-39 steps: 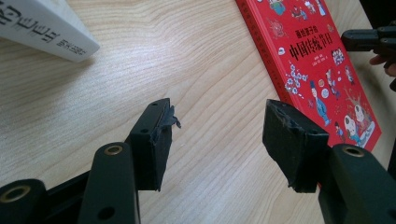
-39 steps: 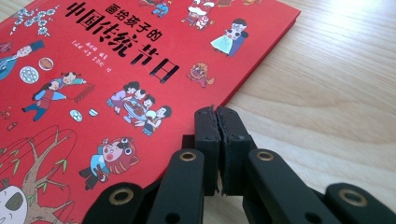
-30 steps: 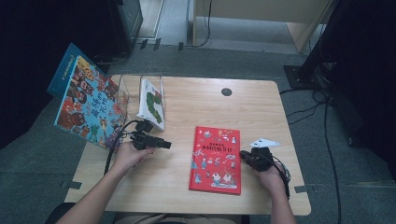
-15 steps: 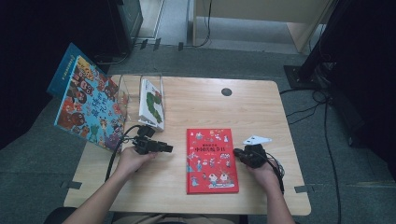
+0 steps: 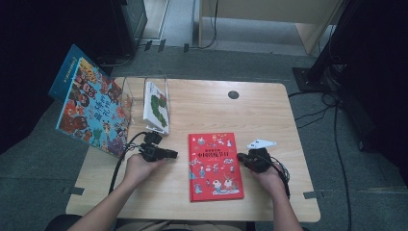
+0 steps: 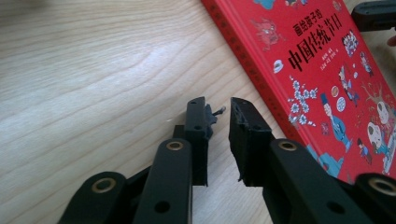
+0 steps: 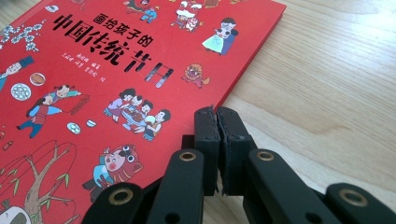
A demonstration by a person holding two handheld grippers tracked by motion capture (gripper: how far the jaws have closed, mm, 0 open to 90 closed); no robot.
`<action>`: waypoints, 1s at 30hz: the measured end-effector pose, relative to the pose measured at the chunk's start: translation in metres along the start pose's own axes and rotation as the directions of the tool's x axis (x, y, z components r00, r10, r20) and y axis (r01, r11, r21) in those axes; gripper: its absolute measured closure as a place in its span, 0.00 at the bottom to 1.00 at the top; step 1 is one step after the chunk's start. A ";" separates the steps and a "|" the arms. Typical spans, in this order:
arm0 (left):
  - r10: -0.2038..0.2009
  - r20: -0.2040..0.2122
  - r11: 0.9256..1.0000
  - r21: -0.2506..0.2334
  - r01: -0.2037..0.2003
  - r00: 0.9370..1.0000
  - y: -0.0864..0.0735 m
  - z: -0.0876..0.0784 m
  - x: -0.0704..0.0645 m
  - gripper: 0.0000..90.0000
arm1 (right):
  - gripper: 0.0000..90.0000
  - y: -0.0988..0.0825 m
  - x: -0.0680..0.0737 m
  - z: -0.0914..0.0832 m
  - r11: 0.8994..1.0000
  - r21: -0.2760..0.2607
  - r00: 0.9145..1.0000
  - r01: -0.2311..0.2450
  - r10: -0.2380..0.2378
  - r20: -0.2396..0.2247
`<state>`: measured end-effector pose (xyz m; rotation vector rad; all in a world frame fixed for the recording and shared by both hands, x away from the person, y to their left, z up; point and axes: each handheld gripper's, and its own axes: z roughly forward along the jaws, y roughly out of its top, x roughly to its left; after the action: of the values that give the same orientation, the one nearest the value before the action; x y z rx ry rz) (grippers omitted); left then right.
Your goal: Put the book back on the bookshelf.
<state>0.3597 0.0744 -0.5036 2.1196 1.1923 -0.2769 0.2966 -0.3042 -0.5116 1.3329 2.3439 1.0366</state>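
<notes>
High view: a light wooden table (image 5: 202, 110) with a round dark grommet (image 5: 233, 95) near its far edge. One red picture book (image 5: 214, 165) lies flat and closed, cover up, on the near middle of the table, between the two hands. A clear plastic book stand (image 5: 129, 96) sits at the far left corner; one white book with a green cover figure (image 5: 157, 107) leans in it, and one large blue picture book (image 5: 90, 105) leans against its outer side, overhanging the table's left edge.

Left gripper (image 5: 169, 154): held in the left hand (image 5: 139, 168), just left of the red book and apart from its spine edge, fingers pointing toward the book. A black cable (image 5: 120, 161) trails from it toward the near edge. In the left gripper view the fingers (image 6: 196, 130) stand a narrow gap apart over bare wood, having just been closing, with nothing between them; the red book (image 6: 327, 70) lies just to their right.

Right gripper (image 5: 241, 158): held in the right hand (image 5: 269, 178) at the book's right edge, grey three-cornered plate (image 5: 261, 143) on top. In the right gripper view the fingers (image 7: 208, 135) are clenched together, pads meeting, grasping nothing; their tips sit at the edge of the red book (image 7: 116, 84), though whether they touch it cannot be told.
</notes>
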 end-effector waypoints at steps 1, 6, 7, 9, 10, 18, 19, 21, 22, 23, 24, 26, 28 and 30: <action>0.000 0.000 1.000 0.000 0.000 1.000 0.000 0.000 0.000 0.88 | 0.97 0.001 0.001 0.001 1.000 0.000 1.000 0.002 -0.002 -0.002; 0.010 0.020 1.000 -0.005 -0.010 1.000 0.001 0.007 -0.006 0.90 | 0.97 0.005 0.007 0.006 1.000 0.005 0.999 0.029 -0.029 -0.025; 0.013 0.030 1.000 -0.001 -0.013 0.999 0.001 0.009 -0.007 0.90 | 0.97 0.006 0.007 0.007 0.999 0.007 0.998 0.047 -0.047 -0.033; 0.017 0.040 1.000 0.000 -0.017 0.999 0.001 0.011 -0.009 0.90 | 0.97 0.008 0.008 0.008 0.999 0.011 0.998 0.049 -0.049 -0.044; 0.018 0.041 1.000 -0.002 -0.018 0.999 0.001 0.012 -0.010 0.90 | 0.98 0.008 0.008 0.008 0.999 0.013 0.998 0.050 -0.050 -0.047; 0.010 0.043 1.000 -0.016 -0.009 0.999 0.002 0.012 -0.009 0.89 | 1.00 0.010 0.011 0.009 0.998 0.027 0.998 0.053 -0.052 -0.045; 0.004 0.046 1.000 -0.018 -0.003 0.999 0.002 0.012 -0.008 0.90 | 1.00 0.011 0.011 0.010 0.998 0.027 0.998 0.049 -0.048 -0.043; -0.006 0.053 1.000 -0.024 0.007 0.999 0.003 0.011 -0.007 0.91 | 1.00 0.012 0.011 0.011 0.999 0.024 0.998 0.047 -0.046 -0.044; -0.008 0.054 1.000 -0.028 0.009 0.999 0.003 0.011 -0.006 0.92 | 1.00 0.012 0.012 0.011 0.999 0.024 0.999 0.030 -0.029 -0.040; -0.010 0.055 0.999 -0.033 0.012 0.998 0.003 0.011 -0.006 0.93 | 1.00 0.013 0.013 0.012 0.999 0.025 0.999 0.027 -0.026 -0.036; -0.007 0.051 0.999 -0.037 0.009 0.999 0.004 0.011 -0.006 0.95 | 1.00 0.013 0.013 0.012 0.999 0.027 0.999 0.027 -0.026 -0.033; -0.008 0.050 0.999 -0.040 0.010 0.999 0.005 0.011 -0.006 0.96 | 1.00 0.015 0.014 0.013 1.000 0.024 0.999 0.019 -0.018 -0.029; -0.007 0.050 0.999 -0.036 0.009 0.999 0.006 0.011 -0.005 0.96 | 1.00 0.016 0.013 0.015 1.000 0.019 1.000 0.015 -0.014 -0.023; -0.007 0.044 0.999 -0.037 0.008 0.999 0.007 0.011 -0.004 0.96 | 1.00 0.018 0.014 0.016 1.000 0.019 1.000 0.011 -0.010 -0.018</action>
<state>0.3649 0.0625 -0.5065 2.0673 1.1718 -0.3007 0.3093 -0.2797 -0.5090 1.3219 2.3772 1.0300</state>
